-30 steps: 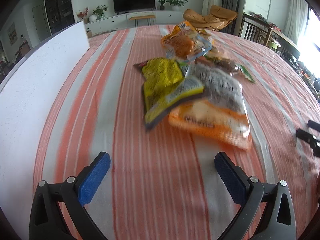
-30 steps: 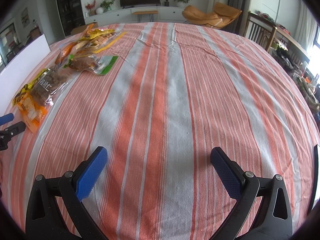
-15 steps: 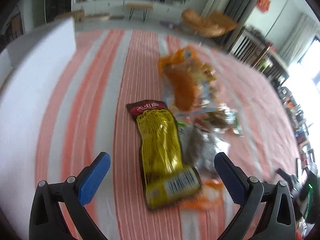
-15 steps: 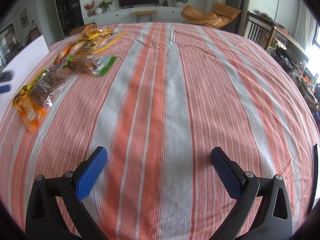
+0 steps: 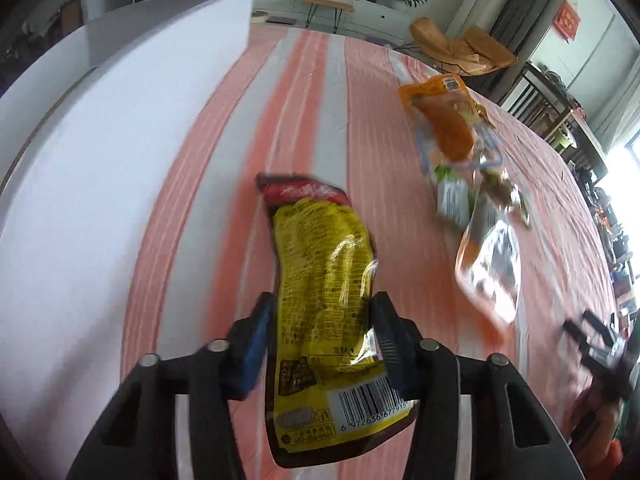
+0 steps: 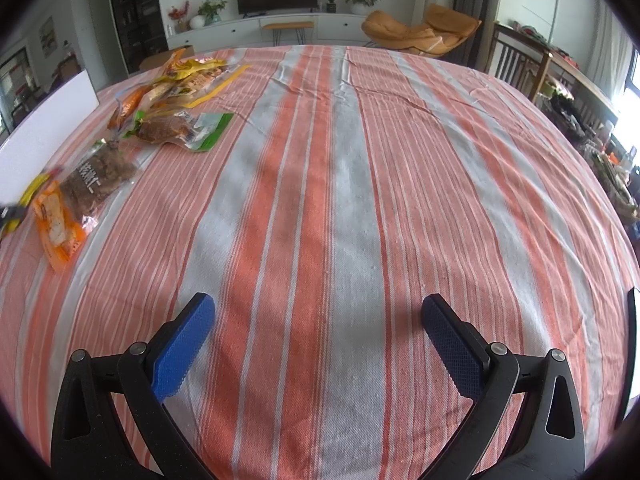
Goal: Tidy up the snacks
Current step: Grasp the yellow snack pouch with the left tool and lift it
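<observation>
1. The left gripper (image 5: 322,338) is clamped on a yellow snack packet (image 5: 326,304); its blue pads (image 5: 256,344) press both long sides of the packet near the barcode end, and the packet's red end points away over the striped tablecloth (image 5: 224,184).
2. Just to the left of the held packet stands a white box (image 5: 100,152); its near wall runs alongside the cloth and ends at a sharp vertical corner far up the table.
3. To the right, apart from the held packet, lie an orange snack pouch (image 5: 448,128) and a clear crinkled packet (image 5: 494,268), both blurred.
4. The right gripper (image 6: 318,338) hangs with its jaws spread wide and nothing between them, above a broad bare stretch of cloth.
5. In the right wrist view the remaining packets sit in a line at the far left: an orange packet (image 6: 58,228), a brown nut packet (image 6: 98,178), a green-edged packet (image 6: 184,130) and a yellow heap (image 6: 192,76) behind.
6. The table's far edge curves before a TV cabinet (image 6: 280,28).
</observation>
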The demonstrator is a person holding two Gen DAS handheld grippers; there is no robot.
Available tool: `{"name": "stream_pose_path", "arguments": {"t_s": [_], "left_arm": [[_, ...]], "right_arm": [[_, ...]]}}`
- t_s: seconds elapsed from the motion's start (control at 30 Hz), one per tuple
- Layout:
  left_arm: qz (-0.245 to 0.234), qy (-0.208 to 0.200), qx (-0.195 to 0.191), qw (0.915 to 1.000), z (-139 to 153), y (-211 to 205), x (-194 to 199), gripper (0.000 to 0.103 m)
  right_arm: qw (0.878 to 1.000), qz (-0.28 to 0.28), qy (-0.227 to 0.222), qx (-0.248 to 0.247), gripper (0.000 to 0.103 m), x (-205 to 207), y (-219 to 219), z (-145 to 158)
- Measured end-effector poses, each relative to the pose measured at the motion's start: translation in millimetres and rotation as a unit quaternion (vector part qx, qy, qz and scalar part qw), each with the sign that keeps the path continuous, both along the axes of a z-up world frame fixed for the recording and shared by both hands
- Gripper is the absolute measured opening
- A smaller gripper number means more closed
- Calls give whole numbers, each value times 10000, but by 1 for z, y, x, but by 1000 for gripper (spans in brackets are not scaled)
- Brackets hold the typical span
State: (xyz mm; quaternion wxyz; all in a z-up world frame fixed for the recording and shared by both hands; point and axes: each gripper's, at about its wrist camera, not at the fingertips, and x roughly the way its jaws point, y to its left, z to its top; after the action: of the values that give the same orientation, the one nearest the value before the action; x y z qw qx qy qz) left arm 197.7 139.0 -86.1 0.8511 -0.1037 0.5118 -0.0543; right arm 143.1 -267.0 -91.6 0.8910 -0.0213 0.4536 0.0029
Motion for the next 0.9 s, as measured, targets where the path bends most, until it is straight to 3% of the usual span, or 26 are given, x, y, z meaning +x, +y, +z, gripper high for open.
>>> {"name": "stream_pose_path", "arguments": {"t_s": [0.03,0.07,0.1,0.2,0.27,0.33,0.4,0.53,0.6,0.63,0.7,0.73,0.8,0.9], "left_arm": [[56,-65,21,10000,-4,1,-8,63],[88,-109,44,9999,-6,1,-12,83],[101,-235,66,9997,-7,-1,-15,91],[219,-571,565,9965,-16,-3,-21,93],[88,-731,1160,9905,-23,-15,-24,96],[95,-753,1254,9892,-22,-13,-23,99],[154,-681,1068,9918,-25,-5,-20,103],[169,-677,1081,9917,-25,-4,-18,103],[170,-677,1075,9918,-26,-4,-15,103],[171,-677,1073,9918,-26,-4,-15,103],[170,-677,1074,9918,-25,-3,-15,103],[170,-676,1075,9918,-25,-3,-15,103],[171,-677,1074,9918,-25,-3,-15,103],[171,-677,1077,9917,-23,-3,-17,103]], "right_arm": [[10000,0,0,-1,103,0,0,0],[10000,0,0,0,103,0,0,0],[10000,0,0,-1,103,0,0,0],[10000,0,1,1,103,0,0,0],[10000,-1,1,0,103,0,0,0],[10000,-1,1,0,103,0,0,0],[10000,-2,3,0,103,0,0,0],[9997,-210,84,81,103,-1,-2,2],[9962,-497,289,656,103,8,3,9],[9908,-520,331,1205,103,15,7,12],[9678,-574,519,2393,103,36,24,15],[9580,-648,642,2720,103,49,37,14],[9531,-891,810,2778,103,76,67,12],[9630,-942,897,2360,103,111,121,11]]}}
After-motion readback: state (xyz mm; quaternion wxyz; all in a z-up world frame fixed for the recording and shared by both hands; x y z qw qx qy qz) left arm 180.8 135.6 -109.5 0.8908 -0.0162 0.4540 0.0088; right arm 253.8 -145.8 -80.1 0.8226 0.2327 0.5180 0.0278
